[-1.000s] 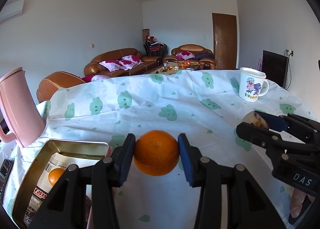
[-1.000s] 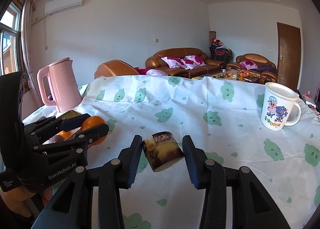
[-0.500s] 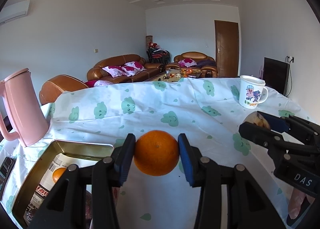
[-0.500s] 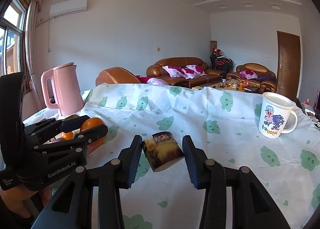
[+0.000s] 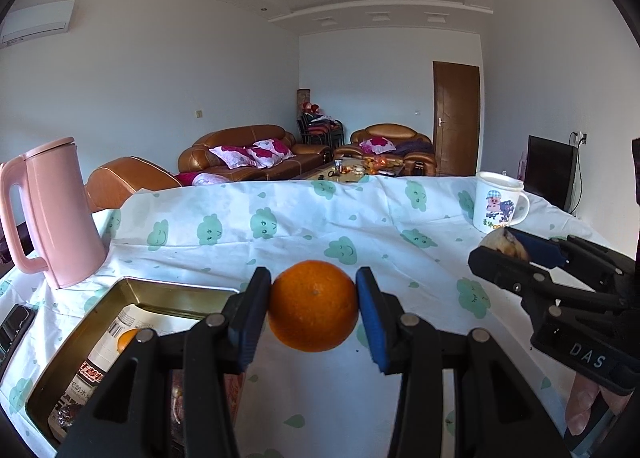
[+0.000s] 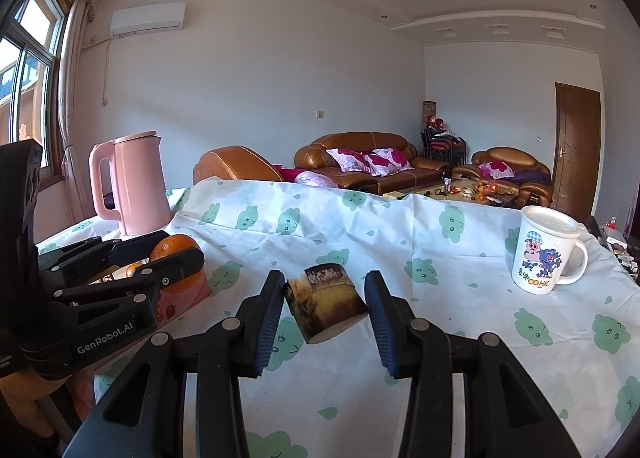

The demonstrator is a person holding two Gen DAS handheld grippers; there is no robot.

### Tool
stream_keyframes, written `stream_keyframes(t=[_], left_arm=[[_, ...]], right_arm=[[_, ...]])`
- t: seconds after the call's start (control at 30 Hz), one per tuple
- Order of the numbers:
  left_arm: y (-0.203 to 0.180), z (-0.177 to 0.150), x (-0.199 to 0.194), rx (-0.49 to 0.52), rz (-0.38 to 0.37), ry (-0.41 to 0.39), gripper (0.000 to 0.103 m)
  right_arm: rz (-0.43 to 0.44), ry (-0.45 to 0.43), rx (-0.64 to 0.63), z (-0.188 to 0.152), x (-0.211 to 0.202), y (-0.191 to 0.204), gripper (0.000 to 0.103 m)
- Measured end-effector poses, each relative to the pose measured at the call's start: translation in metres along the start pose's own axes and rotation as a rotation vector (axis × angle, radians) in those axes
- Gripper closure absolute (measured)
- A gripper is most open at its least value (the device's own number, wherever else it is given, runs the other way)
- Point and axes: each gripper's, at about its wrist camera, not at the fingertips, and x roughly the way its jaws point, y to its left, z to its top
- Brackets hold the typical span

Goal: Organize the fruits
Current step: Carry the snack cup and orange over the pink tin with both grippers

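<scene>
My left gripper (image 5: 314,310) is shut on an orange (image 5: 313,305) and holds it above the table, just right of a gold metal tin (image 5: 132,294) that has another small orange (image 5: 127,339) inside. My right gripper (image 6: 325,308) is shut on a brown-skinned cut fruit piece (image 6: 326,302) with a yellowish patch, held above the tablecloth. In the right wrist view the left gripper (image 6: 176,258) with its orange (image 6: 174,248) shows at the left. In the left wrist view the right gripper (image 5: 504,254) with the fruit piece (image 5: 502,242) shows at the right.
A pink kettle (image 5: 52,214) stands at the back left beside the tin. A white cartoon mug (image 6: 546,254) stands at the back right. A white tablecloth with green prints (image 5: 360,226) covers the table. A dark phone (image 5: 14,332) lies at the left edge.
Both grippers have risen and tilted up a little, each still holding its fruit; more of the ceiling shows now.
</scene>
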Motion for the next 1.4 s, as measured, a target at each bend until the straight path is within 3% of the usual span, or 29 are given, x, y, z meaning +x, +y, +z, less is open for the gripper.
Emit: stream_keyframes(t=[0.47, 0.97, 1.4], left_arm=[[0.057, -0.006, -0.033, -0.067, 0.036, 0.019, 0.058], [0.163, -0.008, -0.051, -0.165, 0.203, 0.053, 0.058], [0.186, -0.027, -0.031, -0.21, 0.17, 0.136, 0.058]], right_arm=[[0.135, -0.001, -0.04, 0.026, 0.009, 0.059, 0.059], [0.289, 0.035, -0.104, 0.046, 0.045, 0.145, 0.059], [0.364, 0.16, -0.142, 0.031, 0.092, 0.194, 0.059]])
